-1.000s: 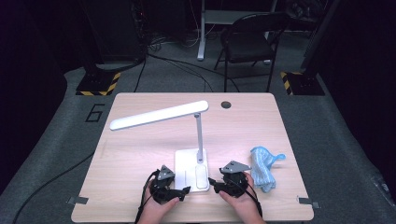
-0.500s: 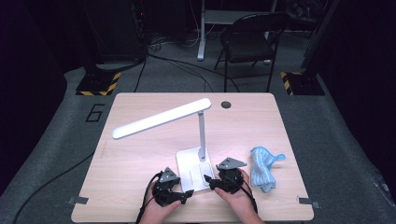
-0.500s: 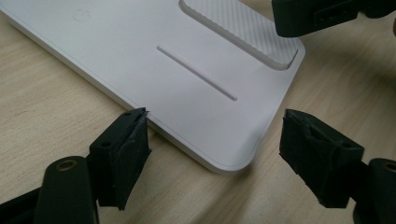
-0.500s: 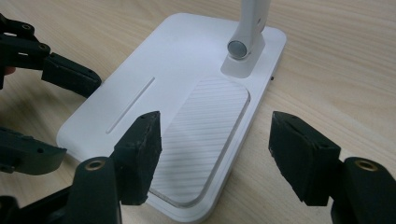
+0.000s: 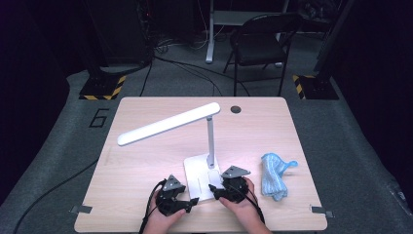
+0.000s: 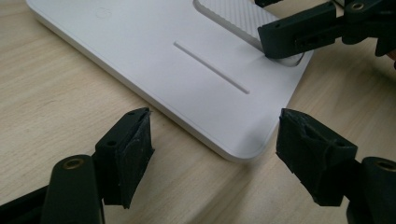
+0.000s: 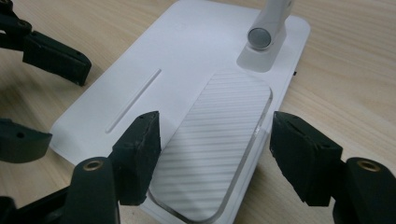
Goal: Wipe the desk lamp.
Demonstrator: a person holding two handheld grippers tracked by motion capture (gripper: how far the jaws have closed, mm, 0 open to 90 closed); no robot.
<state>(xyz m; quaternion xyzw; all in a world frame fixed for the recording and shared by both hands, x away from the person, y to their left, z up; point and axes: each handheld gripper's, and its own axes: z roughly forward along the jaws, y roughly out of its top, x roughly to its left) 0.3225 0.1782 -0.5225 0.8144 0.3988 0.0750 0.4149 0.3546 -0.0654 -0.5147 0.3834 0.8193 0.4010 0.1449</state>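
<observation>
On the near edge of the counter (image 5: 146, 117) we've got the white desk lamp (image 5: 168, 126) standing on its flat base (image 5: 197, 173), with both hands parked right at that base. No containers anywhere; the closest thing to one is the ribbed pad (image 7: 217, 144) set into the base, and nothing's lying on it.

Our left hand-held gripper (image 5: 187, 204) sits at the base's near left corner. Our right hand-held gripper (image 5: 214, 190) is at the near right side.

The left gripper view has the detail the high view can't give: the rounded corner of the base sits between the two pads (image 6: 133, 154), but neither pad touches it, so that one's open. Its jaws have just been closing in a bit. The same view catches a finger of the right hand-held gripper resting on the end of the ribbed pad.

The right gripper view shows its jaws spread wide either side of the ribbed pad's near end, gripping nothing; they've just been opening. It also picks up the lamp post's foot (image 7: 264, 39).

From the high view only: a blue cloth (image 5: 273, 178) bunched to the right of the base, well clear of it.

Compared with a second ago, the lamp head has swung a little farther left; the cloth hasn't budged.
</observation>
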